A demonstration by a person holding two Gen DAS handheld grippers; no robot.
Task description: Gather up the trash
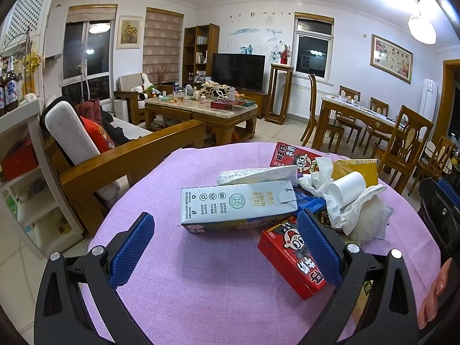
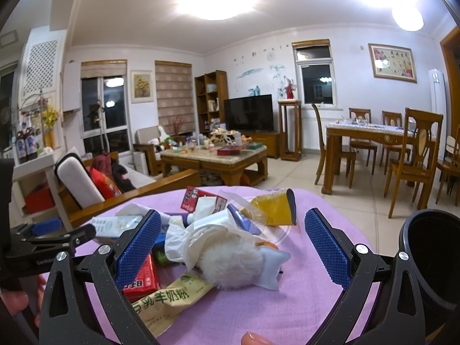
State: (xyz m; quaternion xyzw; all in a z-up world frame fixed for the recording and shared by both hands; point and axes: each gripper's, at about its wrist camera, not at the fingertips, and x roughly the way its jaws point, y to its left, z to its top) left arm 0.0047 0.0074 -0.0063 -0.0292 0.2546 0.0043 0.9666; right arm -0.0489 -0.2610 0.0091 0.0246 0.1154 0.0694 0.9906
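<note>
While both grippers hang spread and empty over the purple tablecloth (image 1: 178, 287), the left gripper (image 1: 227, 250) frames the white carton (image 1: 235, 204) and a red carton (image 1: 290, 258); the right gripper (image 2: 233, 247) frames crumpled tissue (image 2: 187, 238), with the black bin (image 2: 434, 258) just right.

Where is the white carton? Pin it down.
In the left wrist view the white carton lies flat mid-table on the purple cloth, at the pile's left edge, between the open left gripper fingers, beside a red carton.
</note>
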